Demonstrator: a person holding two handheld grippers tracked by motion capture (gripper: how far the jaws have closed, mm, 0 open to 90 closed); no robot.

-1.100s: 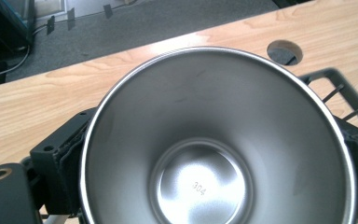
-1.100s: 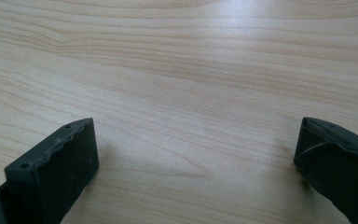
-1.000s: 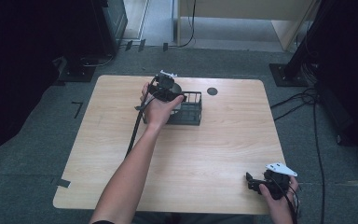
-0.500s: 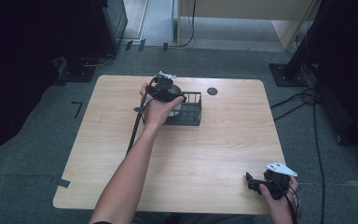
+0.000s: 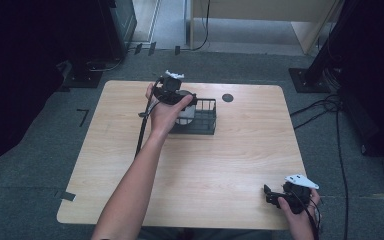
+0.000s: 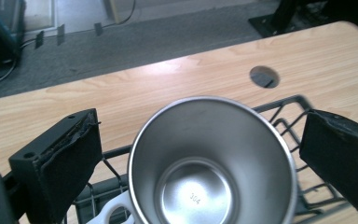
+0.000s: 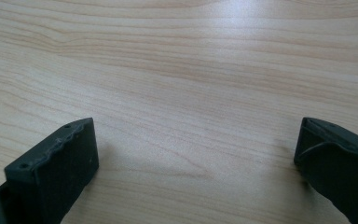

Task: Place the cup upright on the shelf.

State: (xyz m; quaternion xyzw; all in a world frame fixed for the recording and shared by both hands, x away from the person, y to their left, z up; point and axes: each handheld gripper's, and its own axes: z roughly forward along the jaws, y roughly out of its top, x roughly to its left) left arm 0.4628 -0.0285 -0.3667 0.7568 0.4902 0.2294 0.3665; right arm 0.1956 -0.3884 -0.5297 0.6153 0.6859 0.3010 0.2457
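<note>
Steel cup (image 6: 212, 163) sits upright in the wire basket (image 5: 206, 119) at table's far side, left gripper (image 6: 200, 149) spread wide astride it, ungrasped; right gripper (image 7: 196, 168) spread, idle near table edge.

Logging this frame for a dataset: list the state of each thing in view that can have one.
Left gripper: open, jaws either side of the cup, not touching.
Right gripper: open, empty, over bare table.
Cup: upright, empty, in the basket.
Basket: upright on table, holding the cup.
</note>
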